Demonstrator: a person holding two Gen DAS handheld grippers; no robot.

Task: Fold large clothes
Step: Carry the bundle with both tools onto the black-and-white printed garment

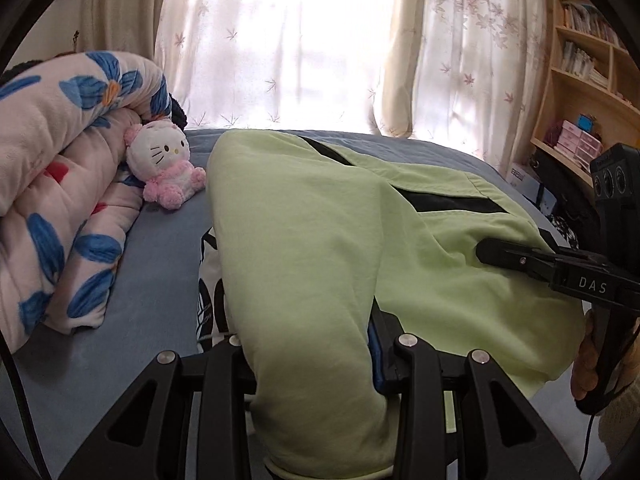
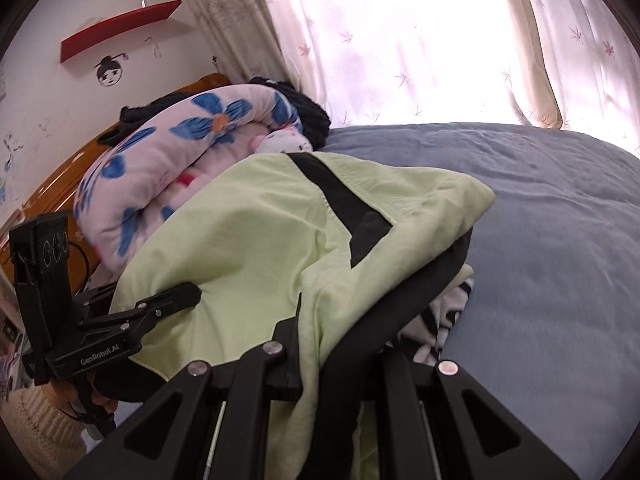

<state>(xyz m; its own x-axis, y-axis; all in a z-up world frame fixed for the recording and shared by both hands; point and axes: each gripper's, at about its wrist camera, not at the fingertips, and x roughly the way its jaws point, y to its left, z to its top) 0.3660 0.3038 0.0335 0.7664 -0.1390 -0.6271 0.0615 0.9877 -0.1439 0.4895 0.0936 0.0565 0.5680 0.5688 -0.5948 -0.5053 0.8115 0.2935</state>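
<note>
From my left wrist camera, the left gripper is clamped on a thick fold of the light green garment, which spreads toward twelve o'clock over the blue bed sheet. A Hello Kitty plush sits at ten o'clock.

From my right wrist camera, the right gripper pinches the same garment's bunched edge; the floral quilt lies at eleven o'clock.

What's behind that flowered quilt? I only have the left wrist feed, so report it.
Observer: A wooden headboard stands behind the flowered quilt.
Operator: Now check the wall above it.
Observer: A red shelf hangs there, over a drawn face.
Operator: Give me my left tongs from outside.
Observer: The left tongs pinch a fold of the green garment.
</note>
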